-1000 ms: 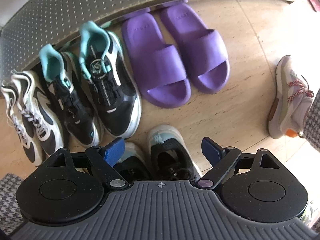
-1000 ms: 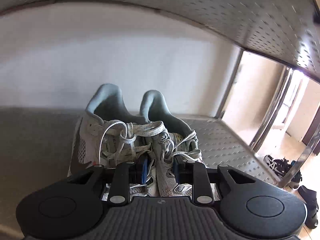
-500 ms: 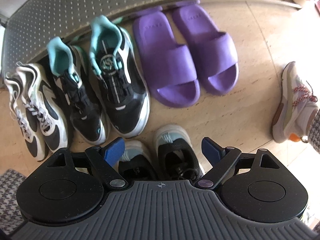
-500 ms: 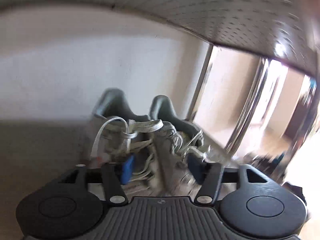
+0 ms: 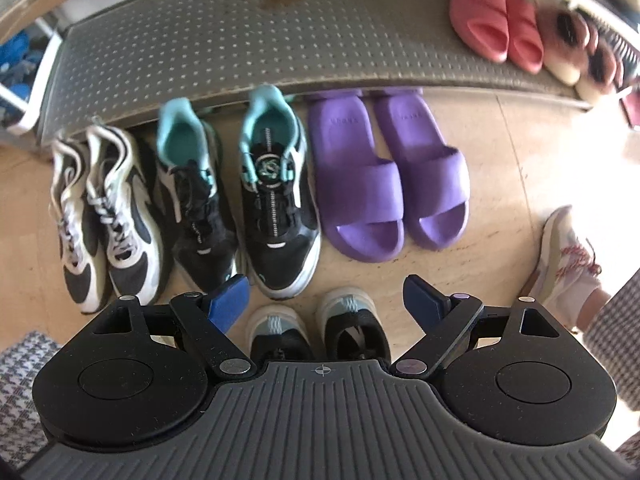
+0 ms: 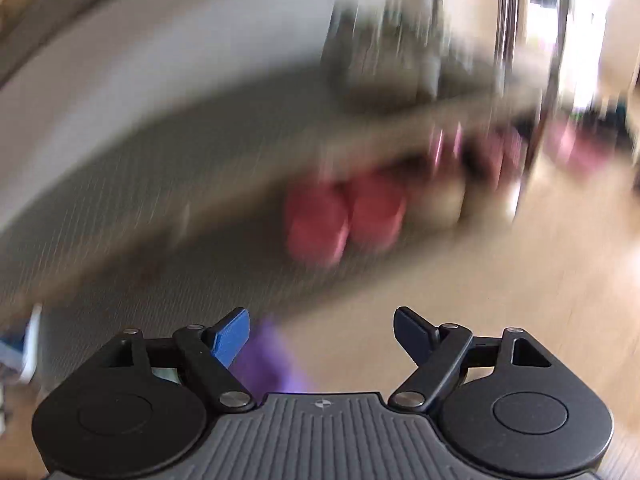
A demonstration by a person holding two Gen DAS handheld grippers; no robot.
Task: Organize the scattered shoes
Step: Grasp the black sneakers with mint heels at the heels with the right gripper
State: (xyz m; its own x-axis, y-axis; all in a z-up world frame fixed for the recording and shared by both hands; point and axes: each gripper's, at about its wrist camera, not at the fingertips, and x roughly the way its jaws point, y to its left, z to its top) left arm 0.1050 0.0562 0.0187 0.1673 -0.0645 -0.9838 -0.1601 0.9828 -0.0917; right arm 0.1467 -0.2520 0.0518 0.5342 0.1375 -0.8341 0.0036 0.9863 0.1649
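The right gripper [image 6: 322, 330] has let go of the grey pair on the shelf and swings away, jaws opening, empty. The left gripper [image 5: 326, 300] hangs spread above the black pair [image 5: 320, 330] on the floor.

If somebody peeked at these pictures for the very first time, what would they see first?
Probably the bright purple slides, side by side on the tan floor just in front of the metal shelf. Next come the black sneakers with turquoise linings to their left, and the coral-pink slides up on the shelf at the right. The right wrist view is mostly blur, with only the open, empty right tool sharp.
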